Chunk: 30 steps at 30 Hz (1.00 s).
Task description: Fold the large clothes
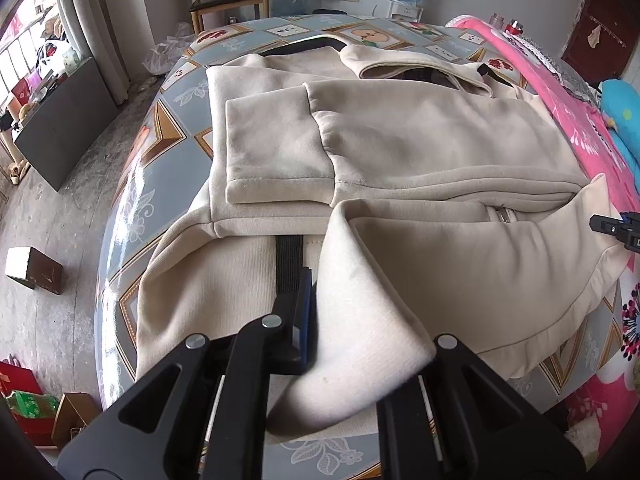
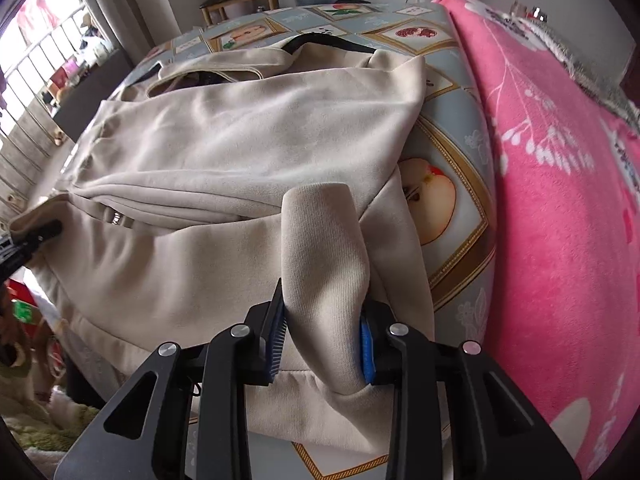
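On the patterned tablecloth [image 1: 160, 152], beige zip jacket [image 1: 420, 140] is lying half-folded, sleeves tucked in; left gripper [image 1: 320, 320] and right gripper [image 2: 324, 336] are each pinching hem fabric, bottom fold pending.

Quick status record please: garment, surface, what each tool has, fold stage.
garment: beige fleece zip jacket, sleeve folded across its body
surface: table with grey fruit-print cloth
left tool: shut on the jacket's near hem
right tool: pads pressing a bunched hem fold
beside: pink flowered blanket
stage: near hem held at both corners, not yet folded over
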{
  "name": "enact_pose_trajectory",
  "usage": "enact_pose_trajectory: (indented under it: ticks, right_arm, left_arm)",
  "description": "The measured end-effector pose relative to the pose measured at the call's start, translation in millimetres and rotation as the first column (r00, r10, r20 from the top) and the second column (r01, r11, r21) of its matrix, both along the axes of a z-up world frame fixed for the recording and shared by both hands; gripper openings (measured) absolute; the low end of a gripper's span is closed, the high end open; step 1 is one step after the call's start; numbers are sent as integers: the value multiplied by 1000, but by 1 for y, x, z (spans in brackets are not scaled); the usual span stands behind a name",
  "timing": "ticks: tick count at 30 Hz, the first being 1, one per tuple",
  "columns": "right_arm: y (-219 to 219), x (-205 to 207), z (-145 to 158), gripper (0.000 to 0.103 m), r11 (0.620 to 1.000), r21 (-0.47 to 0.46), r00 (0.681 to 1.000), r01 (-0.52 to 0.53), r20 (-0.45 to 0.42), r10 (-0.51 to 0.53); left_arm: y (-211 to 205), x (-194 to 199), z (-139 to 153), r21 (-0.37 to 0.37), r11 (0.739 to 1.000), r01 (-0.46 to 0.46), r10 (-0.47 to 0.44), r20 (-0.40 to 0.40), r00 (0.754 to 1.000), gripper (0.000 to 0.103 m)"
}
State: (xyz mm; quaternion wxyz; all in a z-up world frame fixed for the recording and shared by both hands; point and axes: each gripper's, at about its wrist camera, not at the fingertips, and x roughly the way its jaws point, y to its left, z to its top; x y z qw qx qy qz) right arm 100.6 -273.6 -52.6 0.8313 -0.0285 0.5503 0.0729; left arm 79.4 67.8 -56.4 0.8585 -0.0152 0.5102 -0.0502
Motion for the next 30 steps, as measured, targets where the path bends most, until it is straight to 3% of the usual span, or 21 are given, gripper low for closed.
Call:
enact_pose_trajectory:
  ticks: [9, 16, 30]
  right_arm:
    - [19, -18, 10, 13, 991, -131, 997, 22, 79, -12]
    - [29, -32, 20, 11, 981, -190, 992, 38, 124, -14]
    - [28, -54, 37, 9, 985, -145, 980, 97, 185, -69]
  left_arm:
    - [-1, -1, 0, 9, 1000, 7, -7, 3, 1000, 9]
    - [-1, -1, 0, 6, 1000, 6, -6, 4, 1000, 9]
    - [-1, -10, 10, 17, 999, 27, -27, 39, 999, 9]
